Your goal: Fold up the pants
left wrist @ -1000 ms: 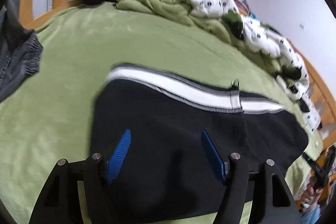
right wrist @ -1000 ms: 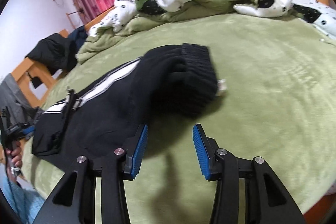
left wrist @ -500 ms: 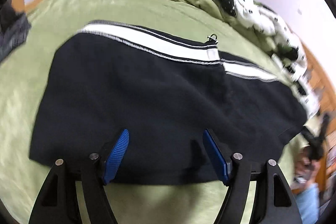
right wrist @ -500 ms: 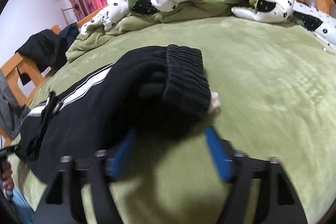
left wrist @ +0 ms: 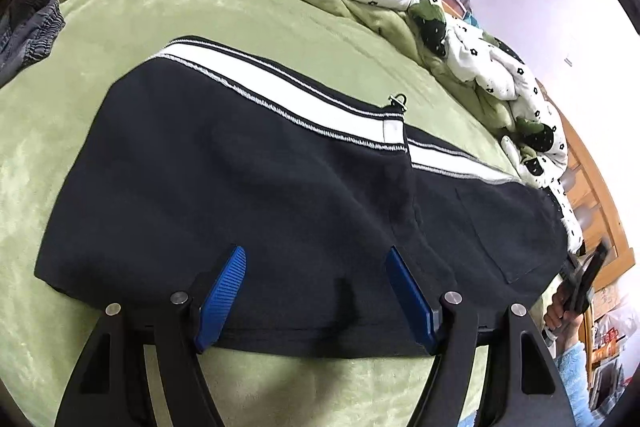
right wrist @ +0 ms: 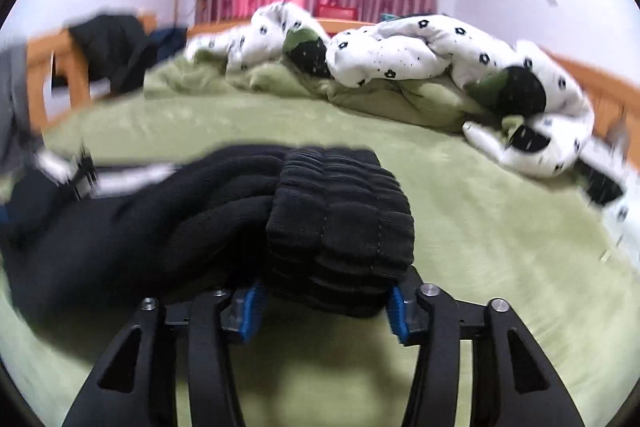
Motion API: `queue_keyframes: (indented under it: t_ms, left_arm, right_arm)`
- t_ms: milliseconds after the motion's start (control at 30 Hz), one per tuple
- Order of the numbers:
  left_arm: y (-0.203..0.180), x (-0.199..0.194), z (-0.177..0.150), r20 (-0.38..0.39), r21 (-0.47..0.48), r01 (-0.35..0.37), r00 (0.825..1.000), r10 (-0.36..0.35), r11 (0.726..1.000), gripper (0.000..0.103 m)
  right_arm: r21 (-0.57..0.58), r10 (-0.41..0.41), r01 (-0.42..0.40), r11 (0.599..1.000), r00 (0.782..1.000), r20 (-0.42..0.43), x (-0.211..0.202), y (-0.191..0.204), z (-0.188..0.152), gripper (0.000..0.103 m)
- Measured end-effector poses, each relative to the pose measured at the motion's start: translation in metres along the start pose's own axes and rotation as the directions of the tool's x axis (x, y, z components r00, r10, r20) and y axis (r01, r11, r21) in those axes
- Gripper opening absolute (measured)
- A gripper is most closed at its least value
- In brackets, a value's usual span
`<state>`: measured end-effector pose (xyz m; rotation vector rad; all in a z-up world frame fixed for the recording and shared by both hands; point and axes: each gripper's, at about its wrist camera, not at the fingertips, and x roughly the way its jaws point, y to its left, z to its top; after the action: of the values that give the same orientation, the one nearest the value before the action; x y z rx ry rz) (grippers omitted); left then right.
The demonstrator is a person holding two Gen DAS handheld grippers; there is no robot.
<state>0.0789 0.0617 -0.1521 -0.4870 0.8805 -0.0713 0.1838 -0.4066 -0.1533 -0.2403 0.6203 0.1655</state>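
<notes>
Pants [left wrist: 256, 195], black with a white side stripe, lie on the green bed [left wrist: 120, 27], apparently folded lengthwise only. Left gripper [left wrist: 316, 291] hovers spread over the near edge. Right gripper [right wrist: 324, 307] has been closing around the bunched elastic waistband [right wrist: 340, 223]; crosswise folds remain.

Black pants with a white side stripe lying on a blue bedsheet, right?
Not blue. The bedsheet is green, as the left wrist view shows. The pants are black with a white side stripe and lie on it.
</notes>
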Motion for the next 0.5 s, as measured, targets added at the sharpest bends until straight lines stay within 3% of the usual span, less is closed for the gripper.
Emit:
queue_keyframes:
  t_ms: [100, 233, 333, 433, 500]
  left_arm:
    - [0.008, -0.001, 0.001, -0.005, -0.019, 0.005, 1.000, -0.005, 1.000, 0.071]
    - [0.015, -0.008, 0.000, -0.001, -0.023, 0.027, 1.000, -0.027, 0.999, 0.071]
    - [0.017, -0.014, -0.002, 0.008, -0.015, 0.045, 0.999, -0.045, 0.999, 0.071]
    - [0.020, -0.016, -0.006, 0.011, -0.031, 0.076, 0.997, -0.076, 0.997, 0.071]
    - [0.022, -0.021, -0.007, 0.012, -0.040, 0.100, 0.995, -0.100, 0.994, 0.071]
  right_arm:
    - [-0.070, -0.030, 0.021, 0.997, 0.989, -0.142, 0.015, 0.003, -0.023, 0.064]
    - [-0.016, -0.113, 0.112, 0.994, 0.976, -0.184, -0.007, -0.004, -0.052, 0.064]
    - [0.234, 0.021, 0.026, 0.972, 0.981, -0.195, -0.032, -0.024, -0.065, 0.064]
    - [0.452, 0.151, -0.066, 0.890, 0.976, -0.155, -0.042, -0.029, -0.066, 0.064]
    - [0.570, 0.218, -0.123, 0.812, 0.971, -0.101, -0.040, -0.027, -0.064, 0.066]
